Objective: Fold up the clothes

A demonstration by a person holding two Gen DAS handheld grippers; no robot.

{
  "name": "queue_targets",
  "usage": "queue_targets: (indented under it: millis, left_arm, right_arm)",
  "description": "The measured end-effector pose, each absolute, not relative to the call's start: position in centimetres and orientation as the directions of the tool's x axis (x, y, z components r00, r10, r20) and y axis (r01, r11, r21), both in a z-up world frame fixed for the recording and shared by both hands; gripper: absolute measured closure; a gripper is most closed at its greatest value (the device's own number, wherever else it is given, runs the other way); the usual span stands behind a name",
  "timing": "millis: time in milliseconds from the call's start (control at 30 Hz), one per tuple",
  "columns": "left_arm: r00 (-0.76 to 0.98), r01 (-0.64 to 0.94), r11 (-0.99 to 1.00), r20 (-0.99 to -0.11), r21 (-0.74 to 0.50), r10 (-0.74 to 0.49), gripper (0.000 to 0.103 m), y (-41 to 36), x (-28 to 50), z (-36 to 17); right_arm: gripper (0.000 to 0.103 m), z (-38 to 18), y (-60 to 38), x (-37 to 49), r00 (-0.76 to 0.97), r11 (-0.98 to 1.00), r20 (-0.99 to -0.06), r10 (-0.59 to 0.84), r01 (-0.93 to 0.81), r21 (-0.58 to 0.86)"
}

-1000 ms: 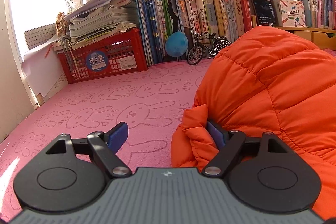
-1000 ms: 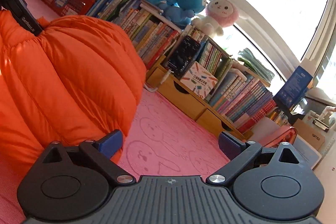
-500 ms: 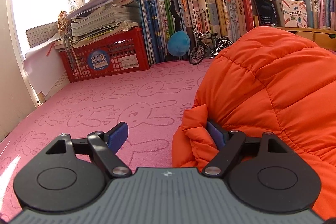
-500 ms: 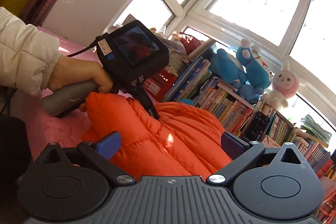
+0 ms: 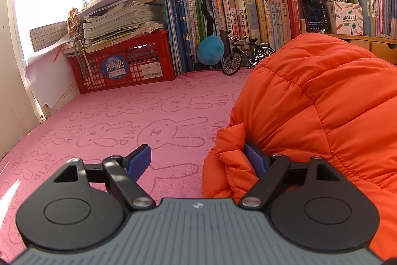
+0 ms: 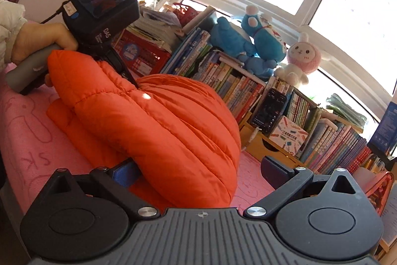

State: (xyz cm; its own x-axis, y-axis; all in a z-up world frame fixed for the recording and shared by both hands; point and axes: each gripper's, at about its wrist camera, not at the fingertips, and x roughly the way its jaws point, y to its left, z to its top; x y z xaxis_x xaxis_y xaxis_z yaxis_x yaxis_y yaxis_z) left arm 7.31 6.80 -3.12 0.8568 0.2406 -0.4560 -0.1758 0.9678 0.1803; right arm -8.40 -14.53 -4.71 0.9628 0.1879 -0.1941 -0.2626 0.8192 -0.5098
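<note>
1. Midway, by the look of it: an orange puffer jacket (image 5: 322, 111) lies bunched in a high, rounded heap on the pink rabbit-print mat (image 5: 124, 121), not in a flat, squared bundle. Some layers appear doubled over at its near corner, yet whether that is a fold made or a loose rumple cannot be told.

2. Left hand-held gripper (image 5: 198, 160): fingers spread wide, the right-side blue pad (image 5: 253, 160) pressed into a tuck of orange fabric at the jacket's edge, the other pad over bare mat. Nothing is clamped.

3. Right hand-held gripper (image 6: 196, 170): fingers likewise apart, its left-side pad half buried against the heap's lower edge, the other clear of it above the mat.

4. Seen from the right wrist view, a person's hand (image 6: 37, 41) grips the left tool's handle at the far corner of the jacket.

5. What is left, as a judgement: the bulk needs flattening and its sides drawn in before it reads as folded.

6. Open room lies on the mat to the left of the jacket. Behind it, a red crate (image 5: 124, 63), a row of books (image 5: 248, 16) and a model bicycle (image 5: 248, 54) close off the back edge; wooden drawers (image 6: 268, 143) sit near the heap's far side.
</note>
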Motion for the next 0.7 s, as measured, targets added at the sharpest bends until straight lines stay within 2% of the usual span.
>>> queue_targets:
  millis: [33,100,167,233,267,300,333,400,500,567,700]
  left_arm:
    - [0.856,-0.176,0.968,-0.457,0.180,0.241,0.021,6.8,7.3,-3.1]
    - [0.856,-0.176,0.966,-0.456,0.188,0.244,0.018,6.7,7.4,-3.1]
    - [0.856,-0.172,0.964,-0.453,0.203,0.248,0.017,6.4,7.4,-3.1]
    - [0.857,-0.176,0.961,-0.446,0.215,0.257,0.017,6.2,7.3,-3.1]
    - [0.858,-0.179,0.959,-0.442,0.218,0.261,0.017,6.2,7.3,-3.1]
    - [0.863,-0.180,0.959,-0.434,0.217,0.260,0.018,6.3,7.1,-3.0]
    - [0.874,-0.171,0.959,-0.415,0.228,0.254,0.019,6.3,6.6,-2.8]
    - [0.899,-0.145,0.952,-0.366,0.270,0.241,0.020,6.4,5.3,-2.3]
    - [0.928,-0.134,0.934,-0.290,0.331,0.236,0.020,7.0,2.6,-0.5]
    - [0.938,-0.152,0.925,-0.245,0.347,0.246,0.020,7.6,1.0,0.9]
    - [0.978,-0.018,0.958,-0.196,0.285,0.077,0.021,7.1,-2.5,4.2]
  right_arm:
    - [0.003,-5.1,-15.2,-7.5,0.969,0.837,-0.206,0.138,-0.226,-0.499]
    - [0.015,-5.4,-17.2,-6.0,0.964,0.886,-0.258,0.057,-0.168,-0.433]
    - [0.015,-5.0,-20.0,-4.9,0.935,0.952,-0.346,0.075,-0.170,-0.253]
    - [0.020,-4.9,-21.5,-4.4,0.913,0.979,-0.395,0.106,-0.165,-0.118]
    - [0.030,-4.9,-21.6,-4.3,0.904,0.981,-0.408,0.130,-0.176,-0.077]
    - [0.046,-4.9,-21.8,-4.3,0.893,0.981,-0.421,0.160,-0.191,-0.032]
    - [0.053,-4.8,-21.8,-4.2,0.877,0.978,-0.438,0.198,-0.210,0.021]
    - [0.078,-4.9,-21.7,-4.2,0.855,0.969,-0.459,0.243,-0.236,0.074]
    - [0.085,-5.0,-21.7,-4.3,0.839,0.959,-0.466,0.282,-0.258,0.116]
    - [0.085,-4.9,-22.0,-4.2,0.835,0.955,-0.463,0.297,-0.261,0.142]
    - [0.086,-4.8,-22.6,-4.0,0.827,0.944,-0.458,0.327,-0.265,0.195]
